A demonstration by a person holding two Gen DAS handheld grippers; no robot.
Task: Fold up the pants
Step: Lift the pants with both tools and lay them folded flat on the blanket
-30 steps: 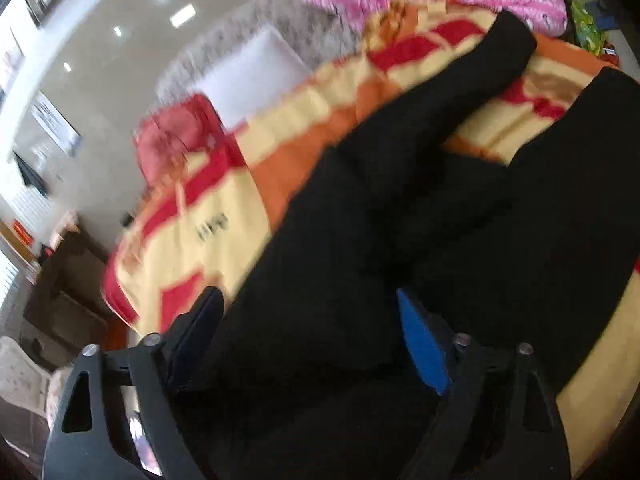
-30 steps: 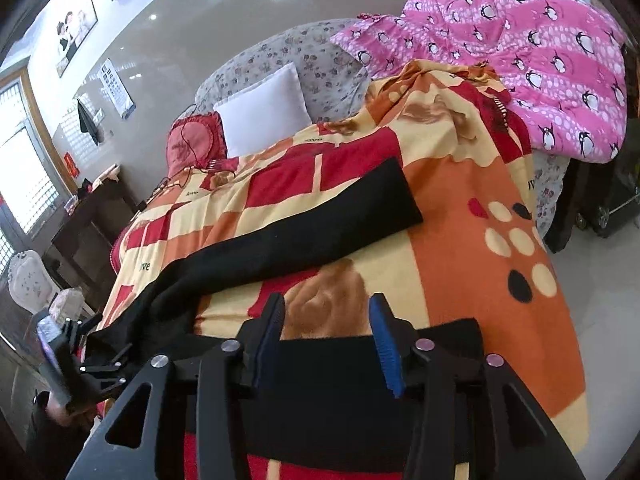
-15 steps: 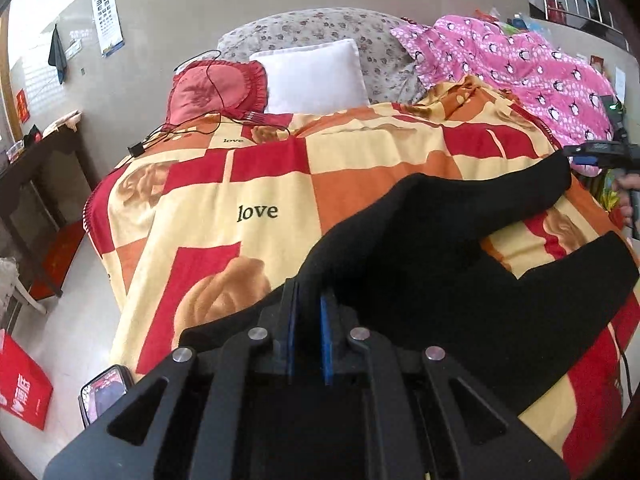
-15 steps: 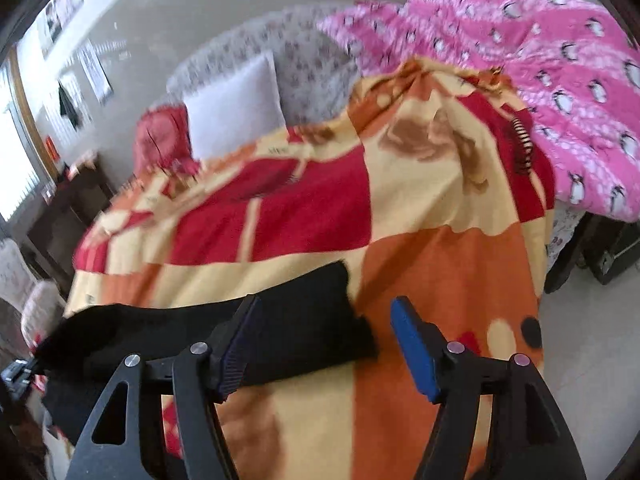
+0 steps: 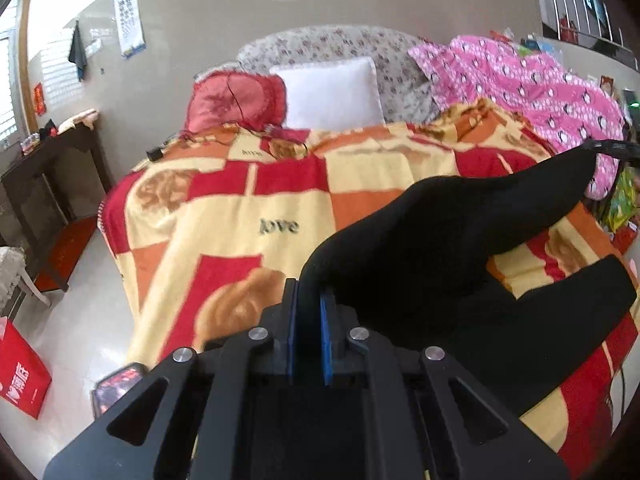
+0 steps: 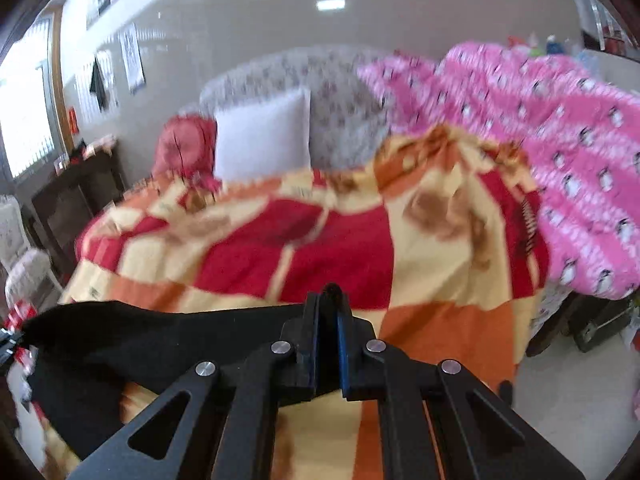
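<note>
Black pants [image 5: 448,248] lie on a bed with a red, yellow and orange blanket [image 5: 248,208]. My left gripper [image 5: 308,300] is shut on the waist end of the pants and holds it above the blanket. One leg stretches up to the right, where my right gripper [image 5: 612,148] holds its end; the other leg [image 5: 560,320] lies on the blanket. In the right wrist view, my right gripper [image 6: 328,308] is shut on the end of the black leg [image 6: 160,332], which runs left towards the other gripper [image 6: 8,344].
A white pillow [image 5: 328,94], a red cushion [image 5: 236,100] and a pink quilt [image 5: 532,92] lie at the head and right of the bed. A dark side table [image 5: 44,184] stands left. A phone [image 5: 116,388] and a red bag [image 5: 20,372] lie on the floor.
Both grippers have shut on the pants, the left first, the right within the last half second. The held leg has lifted off the blanket and is pulled taut between them.
</note>
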